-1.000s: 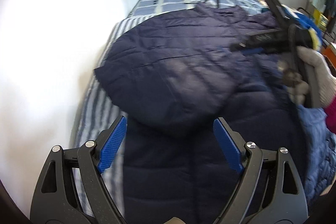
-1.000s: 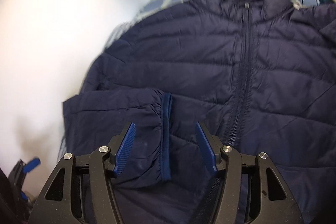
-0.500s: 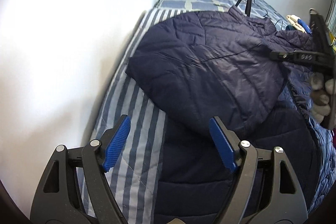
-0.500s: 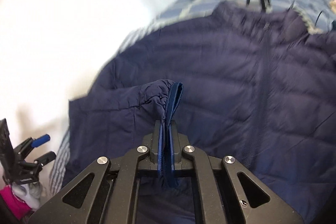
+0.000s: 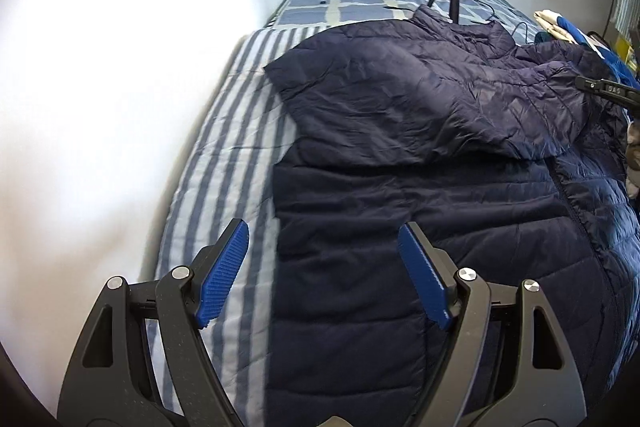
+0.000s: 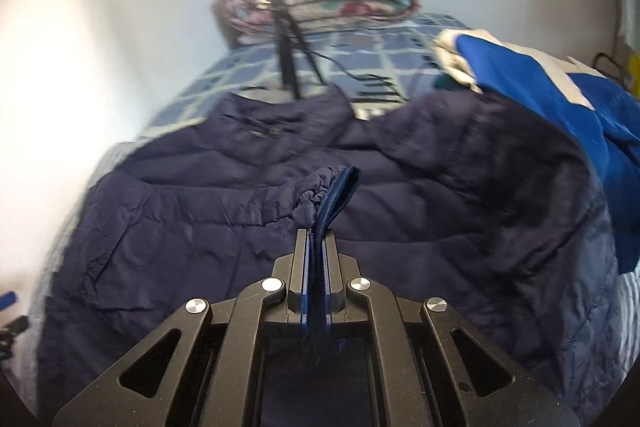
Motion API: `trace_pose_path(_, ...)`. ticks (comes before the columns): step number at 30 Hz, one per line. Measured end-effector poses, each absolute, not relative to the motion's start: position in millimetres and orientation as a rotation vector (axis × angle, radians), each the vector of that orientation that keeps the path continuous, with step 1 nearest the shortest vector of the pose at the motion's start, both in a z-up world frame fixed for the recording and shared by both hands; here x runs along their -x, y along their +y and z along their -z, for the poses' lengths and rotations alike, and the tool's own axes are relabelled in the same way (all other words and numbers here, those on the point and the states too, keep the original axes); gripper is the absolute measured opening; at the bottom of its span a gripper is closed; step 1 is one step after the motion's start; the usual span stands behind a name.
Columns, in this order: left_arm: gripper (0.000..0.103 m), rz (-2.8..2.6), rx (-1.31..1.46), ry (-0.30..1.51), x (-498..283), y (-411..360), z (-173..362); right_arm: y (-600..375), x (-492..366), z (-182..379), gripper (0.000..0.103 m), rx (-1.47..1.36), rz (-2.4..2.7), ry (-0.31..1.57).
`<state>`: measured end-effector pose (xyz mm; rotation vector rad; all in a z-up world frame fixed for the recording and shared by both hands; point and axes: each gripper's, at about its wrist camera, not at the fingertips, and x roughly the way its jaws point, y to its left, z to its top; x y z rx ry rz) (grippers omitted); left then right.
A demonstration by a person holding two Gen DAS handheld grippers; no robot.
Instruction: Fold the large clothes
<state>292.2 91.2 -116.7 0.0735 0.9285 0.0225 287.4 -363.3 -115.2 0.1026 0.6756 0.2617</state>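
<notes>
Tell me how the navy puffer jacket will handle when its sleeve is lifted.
The navy puffer jacket is probably floppy: the cuff bunches in the right gripper. Its smooth, creased shell suggests it may slip. The quilted fill likely makes it light for its bulk.

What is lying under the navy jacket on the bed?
Under the navy jacket lies a blue-and-white striped bedcover, visible along the jacket's left edge. A sleeve is folded over the jacket's front. What is beneath the jacket's middle is covered and cannot be seen.
</notes>
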Motion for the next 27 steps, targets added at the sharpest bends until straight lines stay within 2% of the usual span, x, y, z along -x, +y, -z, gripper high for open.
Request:
trace_pose_path(10,0.080,0.019,-0.078,0.905,-283.9,72.3,106.5,-387.3,-306.2,153.1,0.004,-0.158,-0.186,0.786)
trace_pose_path(14,0.080,0.036,-0.079,0.880,-276.0,65.7,92.3,-384.5,-314.8,161.3,0.008,-0.136,-0.182,0.859)
trace_pose_path(22,0.080,0.129,-0.050,0.783,-246.1,45.8,48.0,-389.3,-272.7,129.0,0.012,-0.114,-0.234,0.797)
trace_pose_path(27,0.080,0.162,-0.097,0.749,-220.4,15.9,26.3,-407.1,-210.8,93.8,0.013,-0.103,-0.299,0.716)
